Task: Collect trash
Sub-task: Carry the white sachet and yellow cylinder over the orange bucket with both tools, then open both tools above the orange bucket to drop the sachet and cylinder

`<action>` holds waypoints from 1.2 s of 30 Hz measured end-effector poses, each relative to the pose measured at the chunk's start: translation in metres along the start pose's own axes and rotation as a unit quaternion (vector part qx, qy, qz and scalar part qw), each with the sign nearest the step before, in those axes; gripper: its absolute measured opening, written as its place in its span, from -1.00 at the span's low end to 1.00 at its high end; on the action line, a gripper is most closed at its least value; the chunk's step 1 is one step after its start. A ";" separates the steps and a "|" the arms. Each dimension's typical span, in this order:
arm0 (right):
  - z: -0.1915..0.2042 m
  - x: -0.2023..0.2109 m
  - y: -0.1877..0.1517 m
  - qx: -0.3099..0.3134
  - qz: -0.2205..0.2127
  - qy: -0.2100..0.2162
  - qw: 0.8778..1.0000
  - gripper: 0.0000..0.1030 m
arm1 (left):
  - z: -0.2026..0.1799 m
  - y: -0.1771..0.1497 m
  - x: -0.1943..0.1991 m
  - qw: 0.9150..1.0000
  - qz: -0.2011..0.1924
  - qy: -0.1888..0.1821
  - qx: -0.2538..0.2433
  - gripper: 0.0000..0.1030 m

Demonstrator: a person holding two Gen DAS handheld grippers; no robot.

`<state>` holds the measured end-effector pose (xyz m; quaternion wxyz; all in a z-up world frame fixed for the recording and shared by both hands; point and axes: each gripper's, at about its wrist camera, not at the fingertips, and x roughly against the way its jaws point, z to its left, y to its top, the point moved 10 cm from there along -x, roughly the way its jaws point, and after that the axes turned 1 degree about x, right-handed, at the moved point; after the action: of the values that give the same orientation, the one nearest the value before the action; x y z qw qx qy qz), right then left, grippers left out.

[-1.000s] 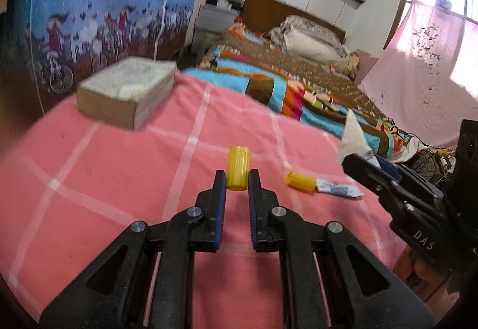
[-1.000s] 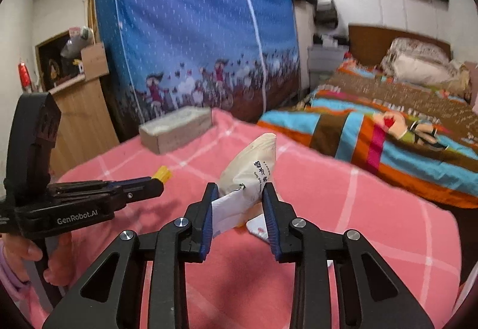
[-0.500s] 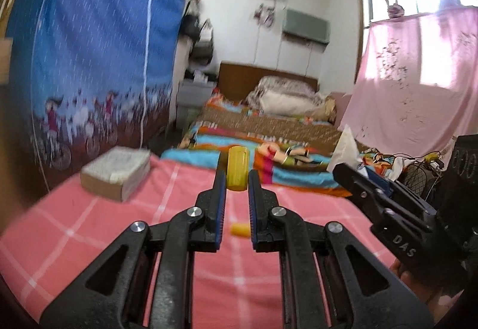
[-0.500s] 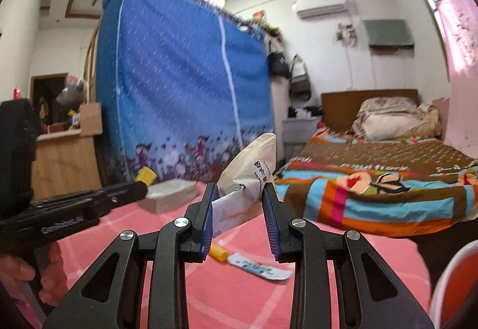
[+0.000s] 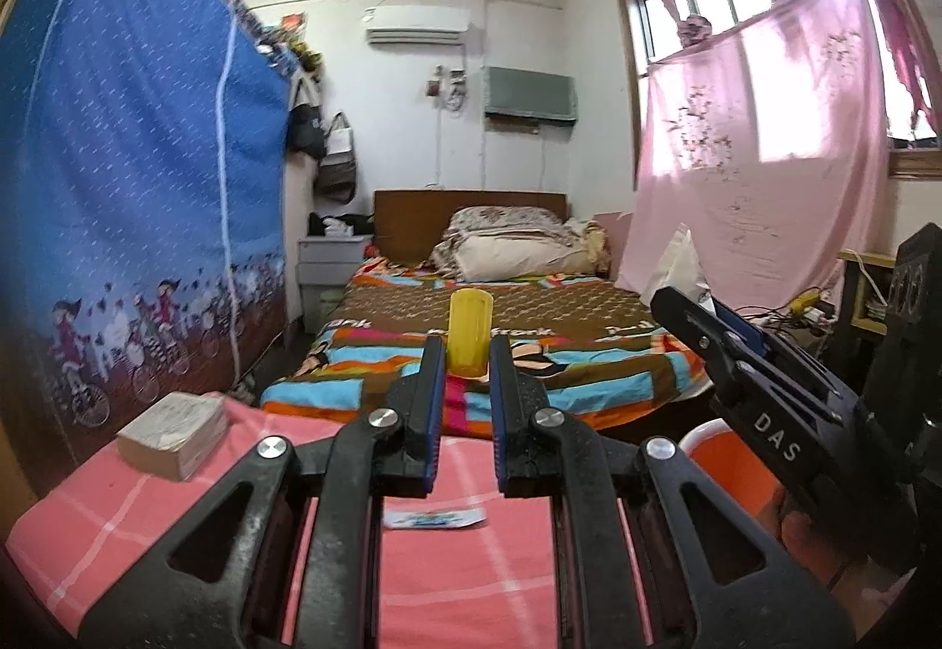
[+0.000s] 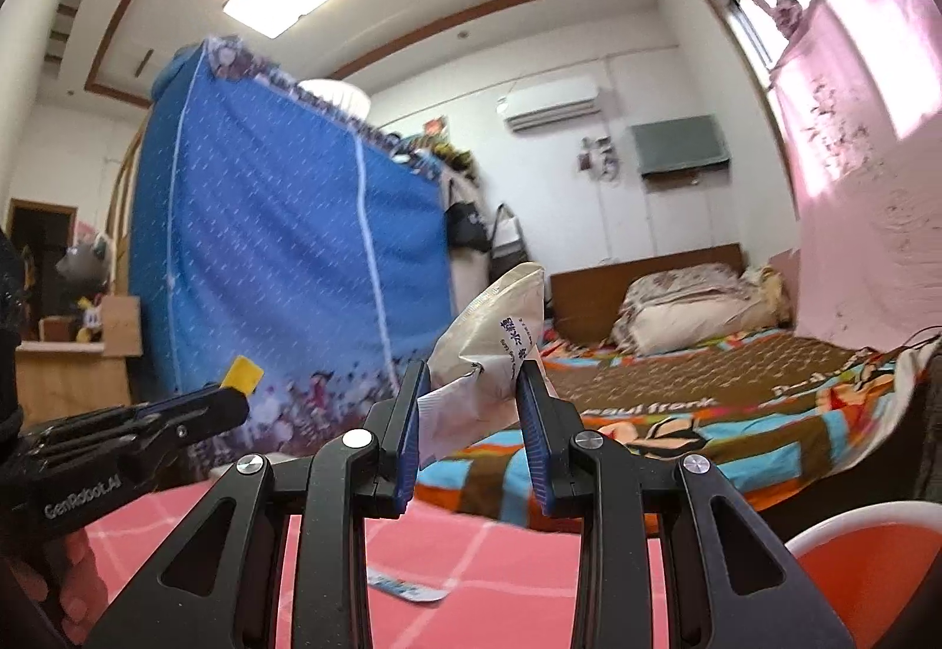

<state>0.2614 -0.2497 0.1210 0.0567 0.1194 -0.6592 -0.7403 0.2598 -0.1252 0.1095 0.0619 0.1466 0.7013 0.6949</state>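
Observation:
My left gripper [image 5: 465, 354] is shut on a small yellow plastic cap [image 5: 469, 334], held upright above the pink checked table [image 5: 471, 578]. The same gripper [image 6: 232, 398] and its yellow cap [image 6: 242, 374] show at the left of the right wrist view. My right gripper [image 6: 471, 384] is shut on a crumpled white wrapper [image 6: 494, 337] with blue print. In the left wrist view that gripper [image 5: 677, 304] enters from the right with the white wrapper [image 5: 680, 266] sticking up. A flat printed tube [image 5: 434, 517] lies on the table below my left fingers, seen again as the tube [image 6: 406, 587].
An orange bin with a white rim [image 6: 871, 560] stands at the lower right, also the bin [image 5: 724, 466]. A thick book-like block [image 5: 173, 434] sits at the table's far left. Beyond lie a bed with a striped cover [image 5: 488, 354], a blue wardrobe [image 5: 135, 213] and a pink curtain [image 5: 748, 178].
Both grippers rose and tilted up from the table with the cap and wrapper still held. The tube slid low in view, and the orange bin came into sight at the lower right.

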 end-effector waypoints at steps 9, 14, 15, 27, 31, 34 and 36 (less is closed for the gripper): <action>-0.049 0.029 0.014 -0.012 -0.019 -0.049 0.999 -0.46 | -0.068 0.004 -0.005 0.998 0.000 -0.054 -0.032 -0.66; -0.074 0.045 0.014 -0.013 -0.018 -0.079 0.997 -0.46 | -0.101 -0.003 -0.011 0.996 0.014 -0.085 -0.037 -0.66; -0.080 0.048 0.013 -0.013 -0.016 -0.086 0.996 -0.46 | -0.108 -0.005 -0.012 0.995 0.016 -0.091 -0.039 -0.66; -0.142 0.082 -0.014 -0.023 0.023 -0.149 0.988 -0.46 | -0.171 -0.034 -0.032 0.985 0.066 -0.151 -0.046 -0.66; -0.159 0.089 -0.024 -0.039 0.041 -0.163 0.985 -0.45 | -0.189 -0.046 -0.042 0.980 0.094 -0.168 -0.042 -0.66; -0.170 0.093 -0.030 -0.051 0.053 -0.172 0.982 -0.45 | -0.203 -0.056 -0.049 0.976 0.117 -0.178 -0.039 -0.66; -0.177 0.094 -0.034 -0.062 0.061 -0.175 0.981 -0.41 | -0.208 -0.061 -0.052 0.975 0.126 -0.181 -0.040 -0.66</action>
<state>0.2174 -0.4384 0.0600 -0.0073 -0.0565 -0.6181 -0.7841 0.2412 -0.3389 0.0489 0.1054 0.3540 0.6262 0.6866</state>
